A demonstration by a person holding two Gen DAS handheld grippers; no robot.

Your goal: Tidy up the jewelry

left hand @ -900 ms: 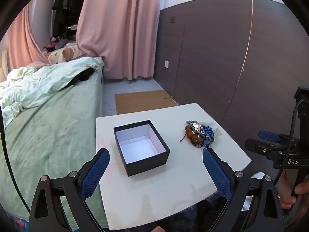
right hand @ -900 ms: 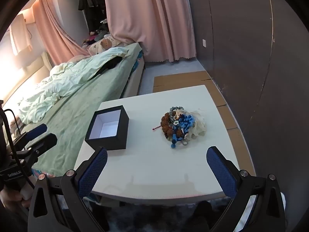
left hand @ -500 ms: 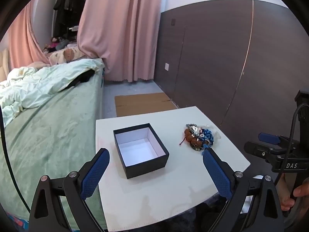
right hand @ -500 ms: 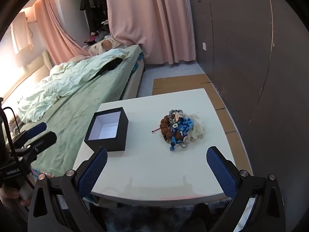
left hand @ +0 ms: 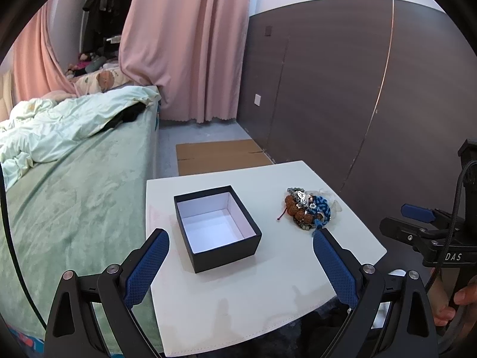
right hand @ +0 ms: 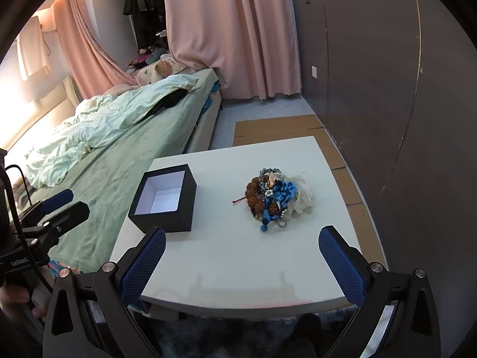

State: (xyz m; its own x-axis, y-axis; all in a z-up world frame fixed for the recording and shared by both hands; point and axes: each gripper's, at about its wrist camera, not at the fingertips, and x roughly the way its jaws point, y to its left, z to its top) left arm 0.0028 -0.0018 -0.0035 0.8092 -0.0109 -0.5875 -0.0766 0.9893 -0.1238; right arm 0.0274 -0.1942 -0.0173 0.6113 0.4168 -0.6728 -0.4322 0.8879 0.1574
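Note:
An open black box (left hand: 216, 226) (right hand: 164, 198) with a white empty inside sits on the left part of a small white table (left hand: 238, 292) (right hand: 244, 262). To its right lies a tangled heap of jewelry (left hand: 308, 208) (right hand: 275, 197): brown bead bracelets, blue cord pieces, a silver chain and something pale. My left gripper (left hand: 241, 234) hangs open above the table's near edge, in front of the box. My right gripper (right hand: 242, 232) is open too, held over the near edge, short of the heap. Neither holds anything.
A bed with a green cover (left hand: 68, 197) stands close along the table's left side. A dark panelled wall (left hand: 342, 89) runs on the right. Flat cardboard (left hand: 220, 156) lies on the floor beyond the table. Pink curtains (left hand: 184, 44) hang at the back.
Both grippers have drawn back and up a little, so the table, box and heap sit slightly lower and smaller in the views. Both stay open.

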